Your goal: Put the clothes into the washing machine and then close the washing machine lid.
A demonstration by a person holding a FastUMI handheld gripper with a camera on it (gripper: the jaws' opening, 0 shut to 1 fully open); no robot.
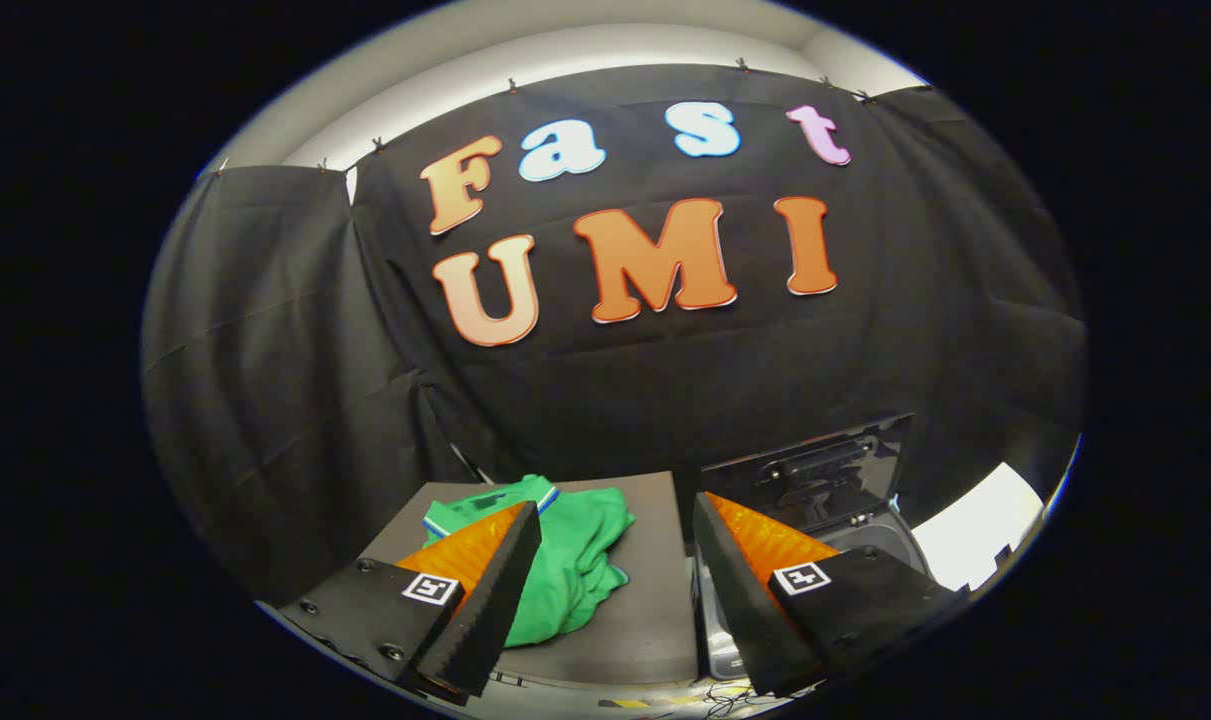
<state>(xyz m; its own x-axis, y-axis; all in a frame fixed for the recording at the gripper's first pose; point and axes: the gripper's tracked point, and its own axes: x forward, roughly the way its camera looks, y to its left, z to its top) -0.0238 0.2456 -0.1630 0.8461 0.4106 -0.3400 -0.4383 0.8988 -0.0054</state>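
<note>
Gripper poised above the garment and the open washing machine.

The gripper (620, 560) was held with its two fingers spread wide apart, grasping nothing. Just ahead of the left finger, and partly hidden behind it, a crumpled green shirt (577, 560) lay on a grey table (655, 600). Beside the table, past the right finger, stood the washing machine (865, 535), its dark lid (815, 465) raised upright against the black cloth wall (285, 400) beyond.
</note>
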